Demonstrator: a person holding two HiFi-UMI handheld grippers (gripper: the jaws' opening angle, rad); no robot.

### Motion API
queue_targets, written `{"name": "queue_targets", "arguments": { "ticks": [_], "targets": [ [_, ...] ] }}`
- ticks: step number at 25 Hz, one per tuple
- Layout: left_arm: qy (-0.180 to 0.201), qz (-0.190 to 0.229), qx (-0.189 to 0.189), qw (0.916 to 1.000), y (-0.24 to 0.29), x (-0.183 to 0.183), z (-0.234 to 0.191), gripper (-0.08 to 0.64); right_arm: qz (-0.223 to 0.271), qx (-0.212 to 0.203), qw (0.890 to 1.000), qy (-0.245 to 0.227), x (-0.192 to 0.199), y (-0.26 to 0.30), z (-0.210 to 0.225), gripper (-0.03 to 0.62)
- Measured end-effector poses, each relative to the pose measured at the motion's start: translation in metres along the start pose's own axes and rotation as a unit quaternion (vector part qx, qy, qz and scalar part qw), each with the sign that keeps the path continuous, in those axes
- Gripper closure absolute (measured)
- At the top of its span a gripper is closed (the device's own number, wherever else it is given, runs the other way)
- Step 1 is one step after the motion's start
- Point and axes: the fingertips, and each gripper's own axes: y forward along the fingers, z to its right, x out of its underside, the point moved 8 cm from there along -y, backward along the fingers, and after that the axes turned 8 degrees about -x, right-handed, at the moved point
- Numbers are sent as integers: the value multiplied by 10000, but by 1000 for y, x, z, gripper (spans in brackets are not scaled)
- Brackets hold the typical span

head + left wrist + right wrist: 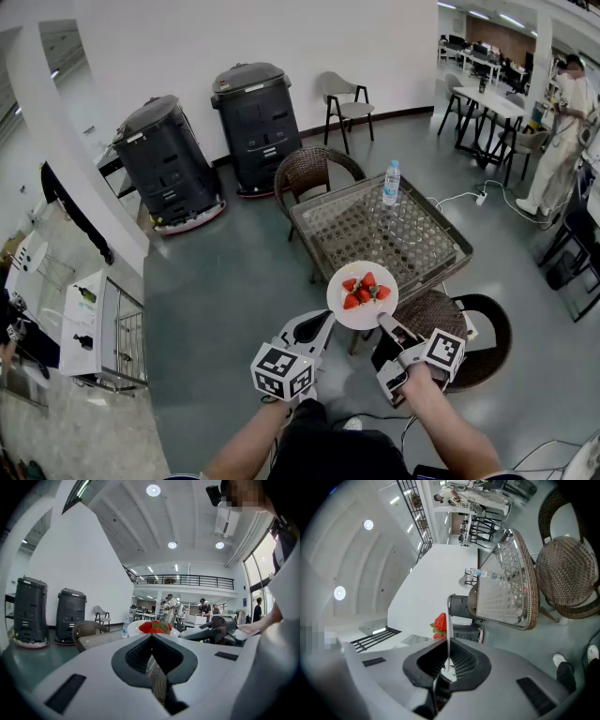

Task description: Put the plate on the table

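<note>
White plate (362, 298) of strawberries (365, 290) is clamped at its rim in the right gripper's (383, 322) jaws, near the glass-topped surface (349, 223); left gripper's (322, 322) jaws together, empty.

The plate (362, 298) sits between the right gripper's (383, 323) fingers, strawberries (365, 290) on it; the table (448, 270) lies just beyond the fingertips, a bottle (391, 184) at its far edge.

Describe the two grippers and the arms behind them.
Both the left gripper and right gripper are pale grey plastic shells, each carrying a white cube printed with black square markers. Their tongs are lined with dark ribbed pads. The forearms behind them are bare.
</note>
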Motion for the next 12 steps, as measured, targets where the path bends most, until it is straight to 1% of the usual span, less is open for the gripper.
{"name": "queue_targets", "arguments": {
  "ticks": [12],
  "targets": [
    [-51, -26, -42, 10000, -1, 5, -2, 554, 41, -42, 9999, 85, -2, 0, 4, 574]
  ]
}}
